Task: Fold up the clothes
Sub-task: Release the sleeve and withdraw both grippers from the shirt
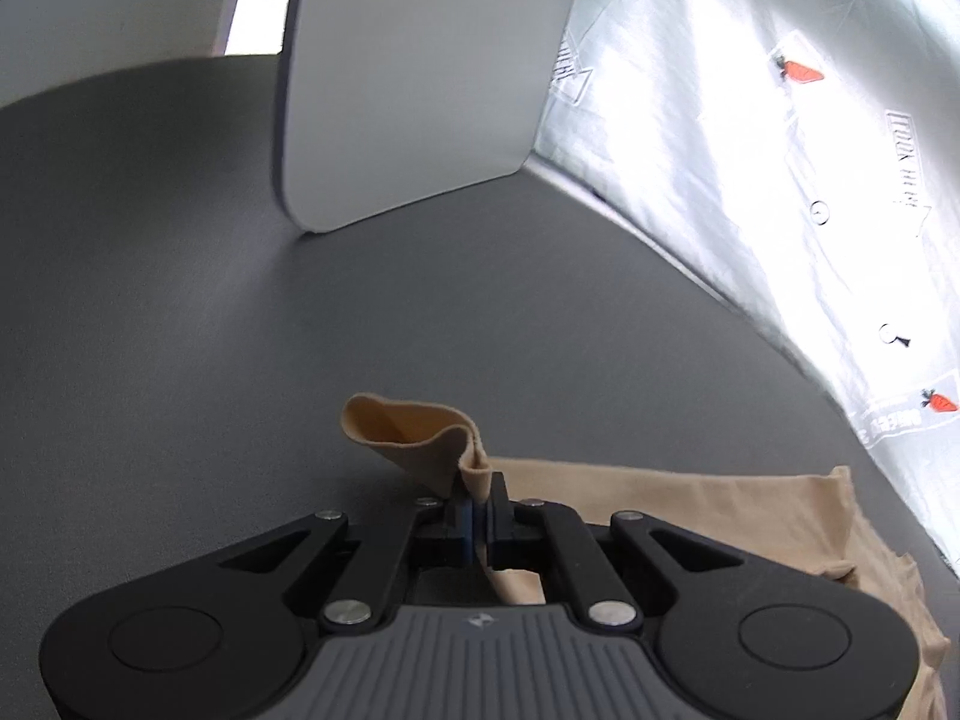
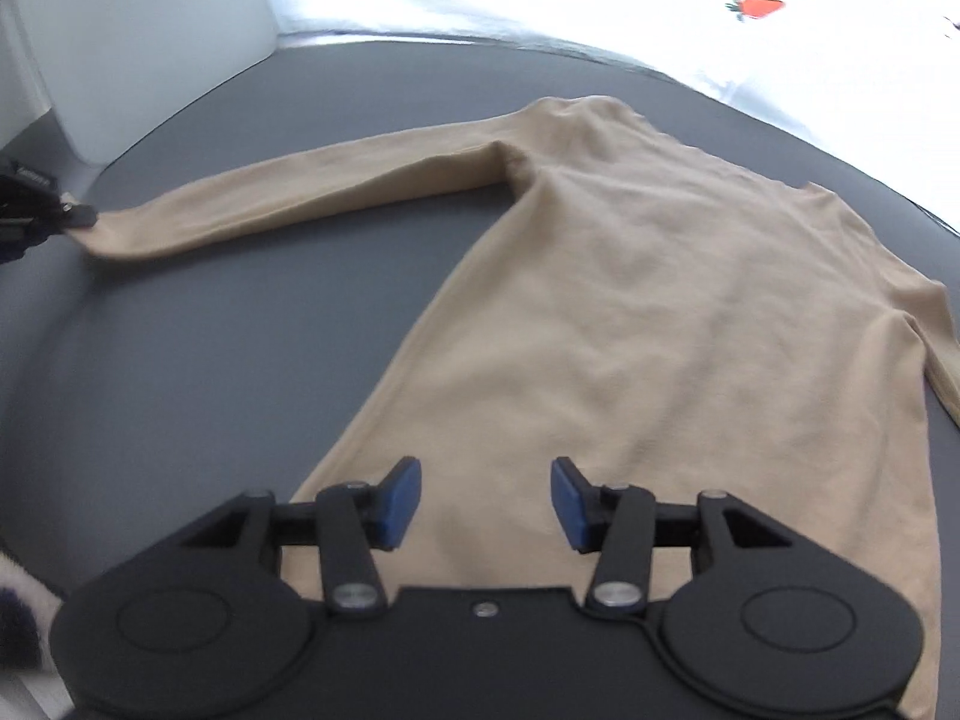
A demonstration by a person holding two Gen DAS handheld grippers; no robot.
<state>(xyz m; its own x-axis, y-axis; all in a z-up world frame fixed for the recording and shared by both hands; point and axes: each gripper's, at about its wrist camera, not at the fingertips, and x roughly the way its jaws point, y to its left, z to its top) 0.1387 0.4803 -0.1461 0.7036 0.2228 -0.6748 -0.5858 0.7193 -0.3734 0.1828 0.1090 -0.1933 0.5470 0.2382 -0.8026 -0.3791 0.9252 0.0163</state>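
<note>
A beige long-sleeved top lies flat on the dark grey table, one sleeve stretched out to the left. My left gripper is shut on the cuff of that sleeve and lifts it slightly; it also shows at the left edge of the right wrist view. My right gripper is open and empty, hovering over the hem of the top. The right sleeve runs off the right edge.
A white rounded panel stands on the table behind the cuff and shows in the right wrist view. A white sheet with carrot prints lies along the table's far edge.
</note>
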